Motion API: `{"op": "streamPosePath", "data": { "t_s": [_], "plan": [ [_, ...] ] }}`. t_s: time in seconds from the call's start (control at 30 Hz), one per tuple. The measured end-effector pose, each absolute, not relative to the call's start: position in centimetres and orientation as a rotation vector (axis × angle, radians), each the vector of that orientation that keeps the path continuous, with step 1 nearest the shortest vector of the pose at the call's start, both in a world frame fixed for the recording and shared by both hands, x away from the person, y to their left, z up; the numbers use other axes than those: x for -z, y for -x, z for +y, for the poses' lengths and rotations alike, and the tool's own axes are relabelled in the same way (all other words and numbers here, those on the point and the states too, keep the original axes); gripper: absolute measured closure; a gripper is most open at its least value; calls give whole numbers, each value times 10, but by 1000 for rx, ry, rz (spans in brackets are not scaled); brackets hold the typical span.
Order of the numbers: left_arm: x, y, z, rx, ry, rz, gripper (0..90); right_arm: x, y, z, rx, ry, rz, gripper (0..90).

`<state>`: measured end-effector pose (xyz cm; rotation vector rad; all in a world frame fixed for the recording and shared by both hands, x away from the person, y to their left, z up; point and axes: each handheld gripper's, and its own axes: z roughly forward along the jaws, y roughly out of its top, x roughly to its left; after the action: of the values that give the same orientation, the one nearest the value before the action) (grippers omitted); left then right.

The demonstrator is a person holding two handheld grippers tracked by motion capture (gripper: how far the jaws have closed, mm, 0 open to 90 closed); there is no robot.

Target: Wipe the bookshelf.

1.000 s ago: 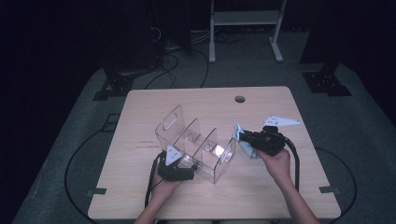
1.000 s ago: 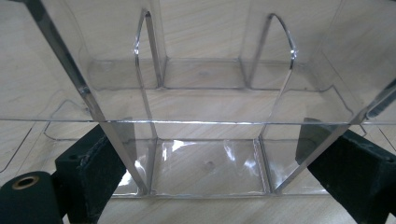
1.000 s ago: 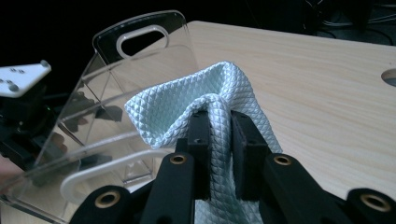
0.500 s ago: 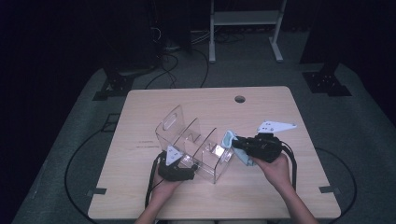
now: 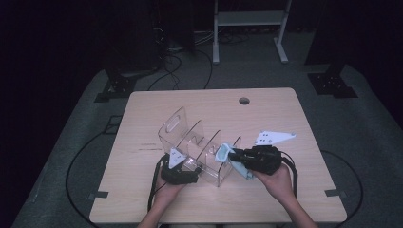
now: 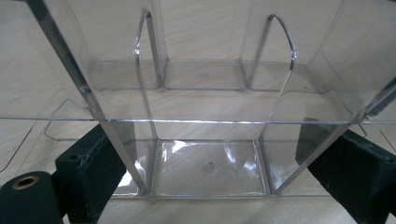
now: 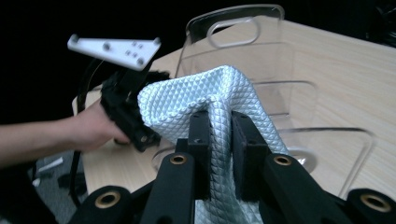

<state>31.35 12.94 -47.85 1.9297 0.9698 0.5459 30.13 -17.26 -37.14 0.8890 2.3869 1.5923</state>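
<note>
Cloth, pale blue and quilted, hangs pinched between the closed jaws of the right hand-held gripper, just above the near right end of the clear acrylic organizer. Largest is the wooden surface, carrying that organizer, whose upright dividers split it into several compartments. The left hand-held gripper has its jaws spread wide on either side of the organizer's near end wall, the black pads against the clear plastic.
</note>
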Motion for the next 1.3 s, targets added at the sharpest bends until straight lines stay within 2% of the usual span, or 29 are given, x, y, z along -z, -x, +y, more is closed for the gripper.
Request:
{"op": "streamPosePath", "data": {
  "t_s": [0.13,0.33,0.6,0.93,1.3],
  "plan": [
    [479,-314,129,-545,-1927,969,81,370,-301,-169,-1636,-890,2413,792],
    [479,-314,129,-546,-1926,969,81,373,-281,-140,-1600,-750,2530,793],
    [478,-314,128,-553,-1930,965,81,370,-304,-160,-1526,-864,2395,797],
    [478,-313,127,-549,-1931,968,81,374,-284,-141,-1530,-721,2494,798],
    [478,-313,126,-545,-1927,967,80,374,-338,-188,-1455,-1003,2248,798]
  ]
}}
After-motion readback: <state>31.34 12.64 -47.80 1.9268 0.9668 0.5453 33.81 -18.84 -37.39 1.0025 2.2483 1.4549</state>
